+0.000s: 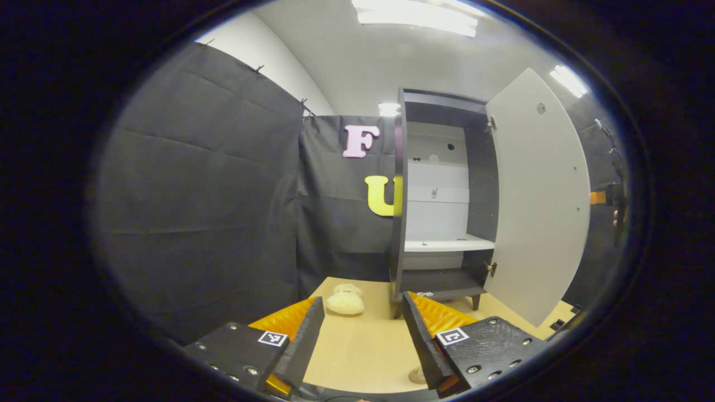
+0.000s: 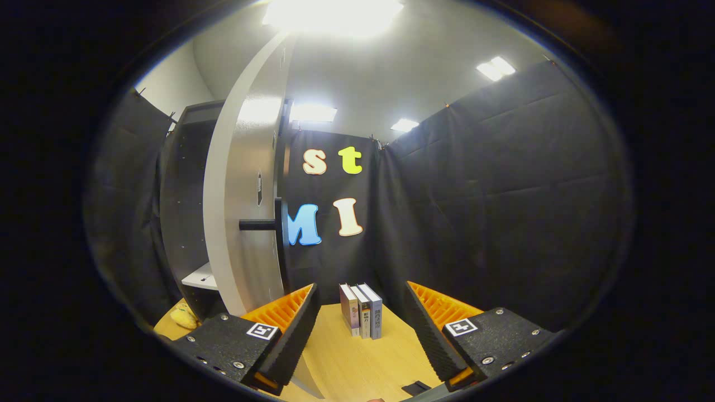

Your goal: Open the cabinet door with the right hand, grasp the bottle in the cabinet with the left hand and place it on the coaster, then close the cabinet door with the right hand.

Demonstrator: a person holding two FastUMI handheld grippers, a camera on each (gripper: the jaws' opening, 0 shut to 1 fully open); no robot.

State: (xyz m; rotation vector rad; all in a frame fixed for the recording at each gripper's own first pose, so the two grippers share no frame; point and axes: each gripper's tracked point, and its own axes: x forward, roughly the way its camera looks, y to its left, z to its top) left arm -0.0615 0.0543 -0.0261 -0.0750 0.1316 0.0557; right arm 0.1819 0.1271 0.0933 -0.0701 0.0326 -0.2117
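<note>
**Cabinet door standing open, both hand-held grippers spread**

The cabinet (image 1: 441, 206) is standing on the far side of the desk (image 1: 363, 346) in the left gripper view, its door (image 1: 539, 201) swung wide to the right on its hinges. Inside I am seeing a pale shelf (image 1: 449, 243) partway up and a dark floor panel below it; I cannot make out the bottle on either level from here. I cannot pick out the coaster for certain either — a small round pale thing (image 1: 416, 376) is lying on the desk just beside my left finger's inner edge, too cut off to name.

I am holding my left hand-held gripper (image 1: 363, 329) low over the desk, fingers spread apart with nothing between them, pointing toward the cabinet's open front. A plush toy (image 1: 345, 301) is resting on the desk near the cabinet's left foot.

In the right gripper view the door (image 2: 240, 218) is showing nearly edge-on at the left, with its dark bar handle (image 2: 262, 224) sticking out toward the booth wall. My right hand-held gripper (image 2: 363, 326) is sitting apart from that handle, fingers spread and pinching nothing. Beyond them three books (image 2: 362, 310) are standing upright together on the desk — spines facing me. A small dark flat object (image 2: 414, 387) is lying on the desk near the bottom edge.
</note>
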